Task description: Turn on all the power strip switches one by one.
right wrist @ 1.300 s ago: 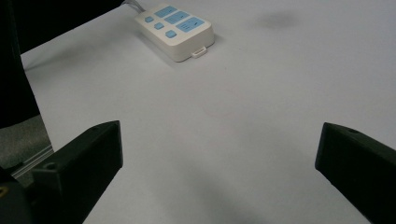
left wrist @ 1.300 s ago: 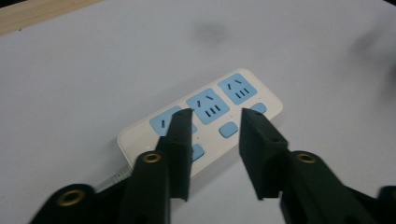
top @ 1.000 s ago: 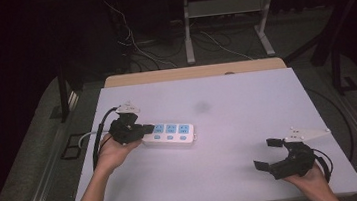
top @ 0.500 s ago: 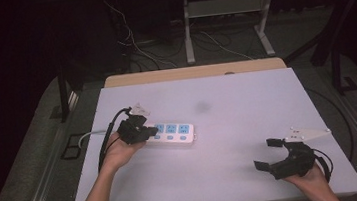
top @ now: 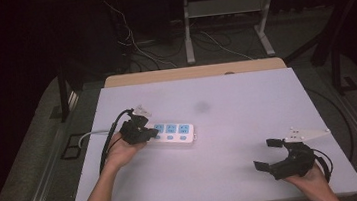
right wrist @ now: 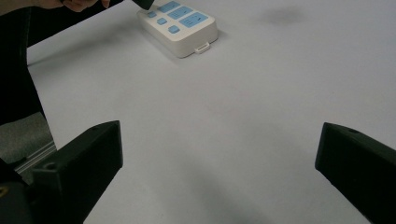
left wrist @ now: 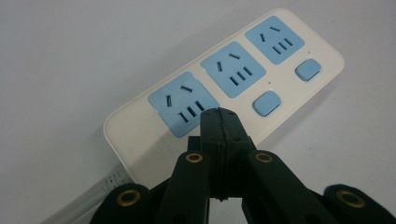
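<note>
High view, table: white table top [top: 249,123] with a faint grey smudge [top: 201,107] near its middle; dark floor and loose cables [top: 210,42] beyond the far edge.
High view, power strip: white power strip [top: 172,131] with three blue sockets lies flat on the left half of the table, its pale cord [top: 89,136] running off toward the left edge.
High view, left gripper: left gripper [top: 142,129] sits over the cord end of the power strip, held by the left hand [top: 119,152]; a black cable [top: 112,132] loops back from it.
High view, right gripper: right gripper [top: 267,154] rests near the front right corner, well apart from the power strip, in the right hand [top: 308,177]; its jaws are spread wide and hold nothing; grey plate [top: 305,134] on top.
Left gripper view, jaws: pressed together with nothing between them, tips right over the near edge of the power strip [left wrist: 224,88], beside the nearest blue socket [left wrist: 184,102]; whether the tips touch the casing cannot be told.
Left gripper view, buttons: two blue switch buttons [left wrist: 266,102] show beside the middle and far sockets.
Right gripper view, jaws: far apart at the bottom corners, bare table [right wrist: 224,116] between them.
Right gripper view, power strip: power strip [right wrist: 180,23] lies far ahead at upper left.
</note>
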{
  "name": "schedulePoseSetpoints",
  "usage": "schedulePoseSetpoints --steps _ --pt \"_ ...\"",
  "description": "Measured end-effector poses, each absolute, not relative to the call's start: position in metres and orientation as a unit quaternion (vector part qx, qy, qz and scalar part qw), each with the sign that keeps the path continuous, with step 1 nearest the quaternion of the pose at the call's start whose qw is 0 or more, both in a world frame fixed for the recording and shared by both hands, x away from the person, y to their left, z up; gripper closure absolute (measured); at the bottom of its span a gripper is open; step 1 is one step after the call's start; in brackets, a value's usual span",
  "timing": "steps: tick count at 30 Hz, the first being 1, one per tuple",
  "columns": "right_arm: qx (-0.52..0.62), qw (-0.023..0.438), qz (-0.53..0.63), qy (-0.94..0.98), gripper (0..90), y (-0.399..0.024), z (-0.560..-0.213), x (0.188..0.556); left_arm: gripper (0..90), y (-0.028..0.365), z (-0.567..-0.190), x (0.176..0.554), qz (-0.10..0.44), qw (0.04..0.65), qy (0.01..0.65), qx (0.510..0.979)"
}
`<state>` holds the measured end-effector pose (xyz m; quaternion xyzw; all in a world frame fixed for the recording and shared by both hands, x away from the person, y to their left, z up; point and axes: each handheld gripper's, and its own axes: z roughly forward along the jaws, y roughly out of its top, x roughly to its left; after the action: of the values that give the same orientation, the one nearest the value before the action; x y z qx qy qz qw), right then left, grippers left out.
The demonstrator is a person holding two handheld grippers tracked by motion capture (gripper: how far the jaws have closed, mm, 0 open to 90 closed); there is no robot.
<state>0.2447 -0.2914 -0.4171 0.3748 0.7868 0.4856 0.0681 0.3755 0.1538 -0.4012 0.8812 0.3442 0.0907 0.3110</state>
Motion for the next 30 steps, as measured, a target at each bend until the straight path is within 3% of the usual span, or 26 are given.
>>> schedulePoseSetpoints --steps 30 --pt "0.375 0.071 0.484 0.787 0.5 -0.2908 -0.4179 0.2452 89.4 0.1580 -0.4094 0.3778 0.066 0.332 0.352 0.872"
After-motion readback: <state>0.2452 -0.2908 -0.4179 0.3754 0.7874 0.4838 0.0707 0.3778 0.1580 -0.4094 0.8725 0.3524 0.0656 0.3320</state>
